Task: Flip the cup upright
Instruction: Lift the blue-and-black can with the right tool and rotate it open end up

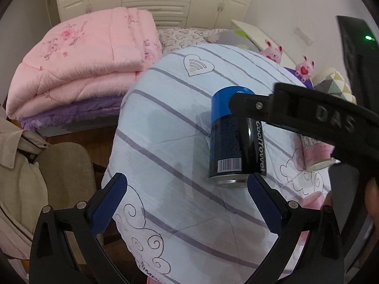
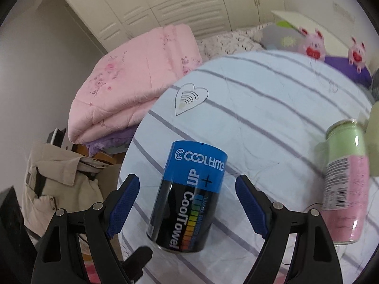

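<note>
The cup (image 2: pixel 187 198) stood on the striped quilt (image 2: pixel 272 108) between my right gripper's (image 2: pixel 187 207) spread fingers, long axis running away from them; my left gripper (image 1: pixel 187 203), also spread, hung farther off.

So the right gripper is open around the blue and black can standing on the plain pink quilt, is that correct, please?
Not quite: the can stands on the pale blue striped quilt, as the right wrist view shows. The pink quilt lies folded behind it. The right gripper is indeed open around the can.
</note>
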The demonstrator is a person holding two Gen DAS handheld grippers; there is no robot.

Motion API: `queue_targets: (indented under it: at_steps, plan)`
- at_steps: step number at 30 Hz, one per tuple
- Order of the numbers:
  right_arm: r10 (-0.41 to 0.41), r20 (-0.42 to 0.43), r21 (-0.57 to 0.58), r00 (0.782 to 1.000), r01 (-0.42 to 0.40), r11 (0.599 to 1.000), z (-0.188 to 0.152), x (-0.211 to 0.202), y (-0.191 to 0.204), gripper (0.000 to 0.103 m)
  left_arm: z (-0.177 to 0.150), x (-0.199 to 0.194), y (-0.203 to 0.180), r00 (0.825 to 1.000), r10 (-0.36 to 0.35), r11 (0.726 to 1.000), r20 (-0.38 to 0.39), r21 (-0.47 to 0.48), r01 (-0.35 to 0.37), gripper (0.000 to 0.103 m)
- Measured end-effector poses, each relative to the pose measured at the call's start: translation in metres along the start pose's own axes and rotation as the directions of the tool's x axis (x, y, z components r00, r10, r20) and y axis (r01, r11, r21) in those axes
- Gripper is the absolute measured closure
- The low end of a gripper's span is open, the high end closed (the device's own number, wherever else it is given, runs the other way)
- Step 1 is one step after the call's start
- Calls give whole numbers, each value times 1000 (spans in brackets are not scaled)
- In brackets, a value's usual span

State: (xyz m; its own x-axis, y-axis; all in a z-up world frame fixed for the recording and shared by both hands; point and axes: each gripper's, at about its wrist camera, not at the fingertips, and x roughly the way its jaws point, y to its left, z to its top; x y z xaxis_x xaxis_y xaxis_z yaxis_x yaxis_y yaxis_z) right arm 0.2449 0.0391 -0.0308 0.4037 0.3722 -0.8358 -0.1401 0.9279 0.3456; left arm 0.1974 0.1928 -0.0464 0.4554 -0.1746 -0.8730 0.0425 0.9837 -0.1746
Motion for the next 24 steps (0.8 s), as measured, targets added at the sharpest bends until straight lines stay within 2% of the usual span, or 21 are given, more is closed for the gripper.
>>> queue_targets:
  at_steps: [6, 14, 23, 24]
  plan:
    - [24, -74, 66, 997, -19, 998, 2, 17, -10, 19, 3, 5, 3, 1000, -3, 1000, -7, -6, 3, 1]
    - [66, -130, 113, 989, -52, 992, 1, 38, -18, 19, 3, 7, -2, 1000, -8, 1000, -6, 11, 9, 1]
    - [126, -140, 112, 982, -111, 988, 2, 48, -20, 19, 3, 9, -8, 1000, -14, 1000, -13, 18, 14, 0]
    - [126, -136, 106, 983, -112, 988, 2, 48, -19, 23, 3, 9, -8, 1000, -12, 1000, -12, 19, 12, 0]
